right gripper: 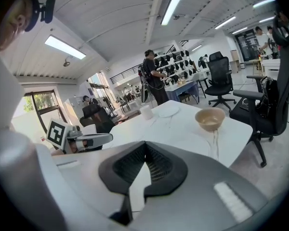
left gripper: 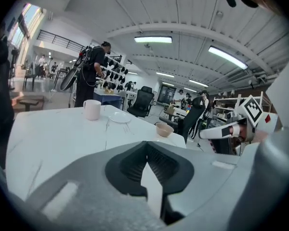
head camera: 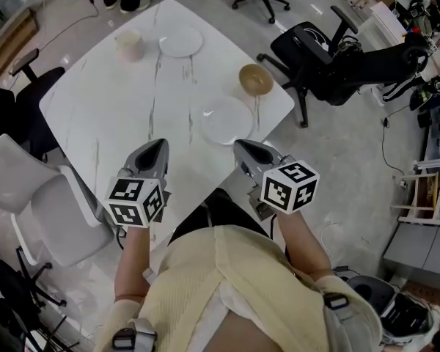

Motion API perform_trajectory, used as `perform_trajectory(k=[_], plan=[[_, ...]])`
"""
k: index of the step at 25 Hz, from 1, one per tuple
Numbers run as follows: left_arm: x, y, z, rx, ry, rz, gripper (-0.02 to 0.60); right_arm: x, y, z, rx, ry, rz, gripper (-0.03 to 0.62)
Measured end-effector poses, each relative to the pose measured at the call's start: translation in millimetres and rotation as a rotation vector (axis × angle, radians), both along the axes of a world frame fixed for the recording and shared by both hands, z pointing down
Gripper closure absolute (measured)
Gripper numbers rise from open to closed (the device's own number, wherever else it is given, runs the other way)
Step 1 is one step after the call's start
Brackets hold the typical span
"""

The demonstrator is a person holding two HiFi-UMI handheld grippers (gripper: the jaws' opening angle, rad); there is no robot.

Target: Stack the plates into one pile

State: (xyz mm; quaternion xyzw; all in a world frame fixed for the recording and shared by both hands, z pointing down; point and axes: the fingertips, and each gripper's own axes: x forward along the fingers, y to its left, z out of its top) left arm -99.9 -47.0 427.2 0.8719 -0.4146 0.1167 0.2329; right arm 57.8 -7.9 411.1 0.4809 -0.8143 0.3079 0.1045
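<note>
White marbled table (head camera: 88, 116) in the head view bears a near plate (head camera: 227, 119) by its right edge and a far plate (head camera: 181, 42) well apart, with the left gripper (head camera: 160, 145) and right gripper (head camera: 239, 146) over the near edge, touching neither. In the left gripper view the jaws are pressed together on nothing, the far plate lying beyond, right of a mug (left gripper: 92, 109). In the right gripper view the jaws likewise meet, empty, the near plate ahead, nearer than a bowl (right gripper: 210, 119).

Table top (head camera: 117, 108): white stone-look slab with grey veins, smooth and glossy. Far plate (head camera: 180, 42) at 12 o'clock on it and near plate (head camera: 226, 120) at 4 o'clock: white, glazed, shiny. Bowl (head camera: 255, 79) at 2 o'clock: tan, glossy. Cup (head camera: 130, 45) at 11 o'clock: pale, matt. Left gripper (head camera: 160, 144) and right gripper (head camera: 239, 145): grey matt plastic shells, black ribbed pads (left gripper: 161, 163). Person's top (head camera: 227, 284): cream ribbed knit cloth.
</note>
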Motion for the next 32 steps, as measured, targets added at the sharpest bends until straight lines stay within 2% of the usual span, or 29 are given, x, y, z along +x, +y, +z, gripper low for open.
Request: perform_trajectory(k=[6, 10, 13, 15, 16, 24, 32], plan=[[-17, -5, -23, 0.08, 0.019, -0.053, 0.578, -13, -23, -15, 0.035, 0.01, -0.078, 0.592], [-25, -15, -33, 0.115, -0.024, -0.117, 0.578, -14, -50, -24, 0.061, 0.016, -0.143, 0.592], [-27, -30, -39, 0.139, -0.095, -0.17, 0.578, -9, -78, -30, 0.062, -0.013, -0.186, 0.592], [-19, -41, -42, 0.147, -0.119, -0.189, 0.577, -2, -95, -35, 0.056, -0.028, -0.222, 0.578], [-12, -47, -44, 0.149, -0.118, -0.19, 0.577, 2, -104, -37, 0.055, -0.03, -0.243, 0.533], [31, -104, -47, 0.141, -0.102, -0.223, 0.543, 35, -184, -50, 0.042, -0.065, -0.353, 0.493], [50, -146, -36, 0.114, -0.091, -0.304, 0.534, 62, -259, -41, -0.035, -0.063, -0.456, 0.439]])
